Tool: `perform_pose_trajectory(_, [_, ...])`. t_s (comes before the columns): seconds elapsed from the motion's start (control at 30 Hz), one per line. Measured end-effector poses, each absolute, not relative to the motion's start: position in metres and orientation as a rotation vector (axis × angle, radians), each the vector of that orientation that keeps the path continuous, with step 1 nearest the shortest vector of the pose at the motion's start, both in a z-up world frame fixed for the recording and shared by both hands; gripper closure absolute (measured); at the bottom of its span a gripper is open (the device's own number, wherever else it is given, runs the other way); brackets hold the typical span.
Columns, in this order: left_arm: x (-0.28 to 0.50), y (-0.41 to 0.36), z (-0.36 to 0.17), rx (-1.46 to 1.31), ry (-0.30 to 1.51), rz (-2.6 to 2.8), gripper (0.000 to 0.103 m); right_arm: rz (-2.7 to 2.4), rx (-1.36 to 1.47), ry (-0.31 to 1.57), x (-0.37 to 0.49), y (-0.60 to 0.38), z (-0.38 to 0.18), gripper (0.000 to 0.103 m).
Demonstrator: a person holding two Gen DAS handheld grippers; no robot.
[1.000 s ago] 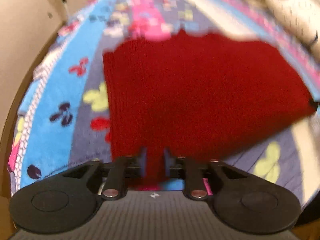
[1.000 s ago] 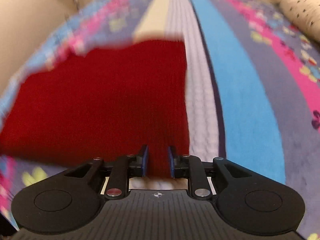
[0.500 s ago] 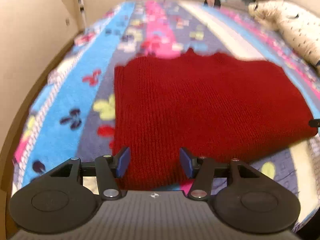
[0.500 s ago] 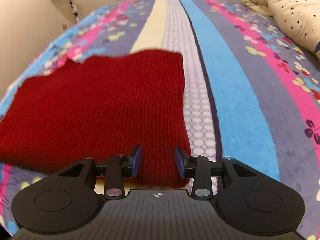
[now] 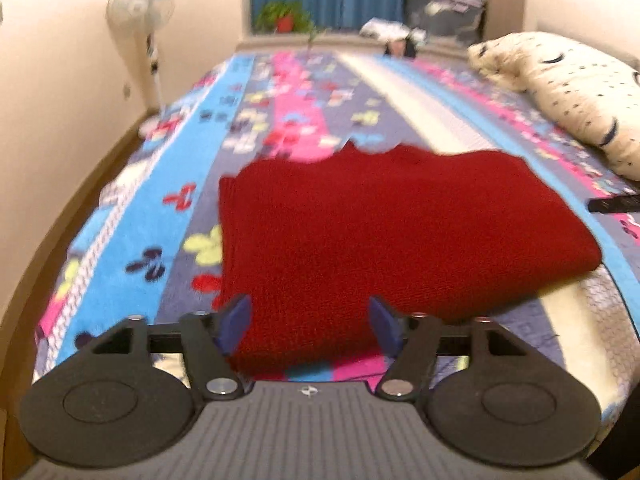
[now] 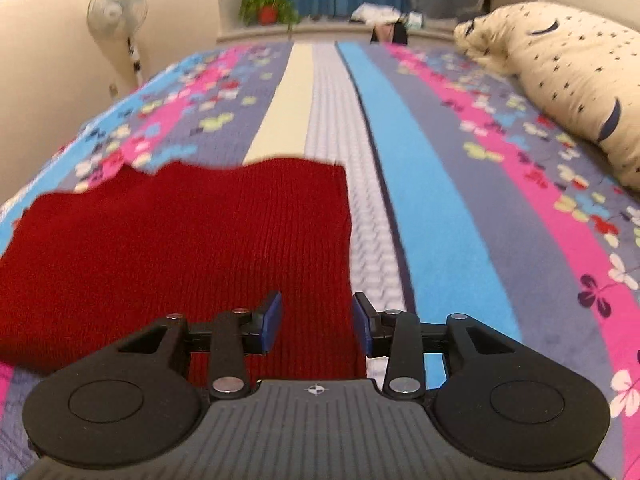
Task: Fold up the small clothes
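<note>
A red knitted garment (image 5: pixel 380 236) lies folded flat on the striped, flower-patterned bedspread (image 5: pixel 120 248); it also shows in the right wrist view (image 6: pixel 180 240). My left gripper (image 5: pixel 310 322) is open and empty, just above the garment's near left edge. My right gripper (image 6: pixel 316 320) is open and empty, above the garment's near right corner. The tip of the right gripper (image 5: pixel 612 204) shows at the right edge of the left wrist view.
A cream star-print pillow (image 6: pixel 568 80) lies at the right of the bed. A standing fan (image 6: pixel 116 12) is by the left wall. A window ledge with a potted plant (image 6: pixel 268 10) and boxes is at the far end.
Both grippers were shut on the garment's near edge a second ago. They have opened, let it go and drawn back and up. The garment now rests flat.
</note>
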State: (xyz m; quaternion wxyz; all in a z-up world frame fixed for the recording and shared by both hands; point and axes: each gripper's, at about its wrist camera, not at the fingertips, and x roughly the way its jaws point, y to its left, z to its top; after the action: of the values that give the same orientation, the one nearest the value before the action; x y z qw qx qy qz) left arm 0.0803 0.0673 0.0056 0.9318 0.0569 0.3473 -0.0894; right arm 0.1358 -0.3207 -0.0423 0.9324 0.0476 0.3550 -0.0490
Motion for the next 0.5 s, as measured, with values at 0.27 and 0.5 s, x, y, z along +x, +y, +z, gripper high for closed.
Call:
perform_pose_trajectory(0.27, [0.039, 0.063, 0.025, 0.091, 0.608, -0.191, 0.018, -0.09, 0.105, 0.632, 0.136, -0.315, -0.03, 0.056])
perform_pose_trajectory(0.5, [0.024, 0.065, 0.026, 0.082, 0.594, -0.162, 0.018, -0.074, 0.077, 0.599, 0.135, -0.307, -0.028, 0.056])
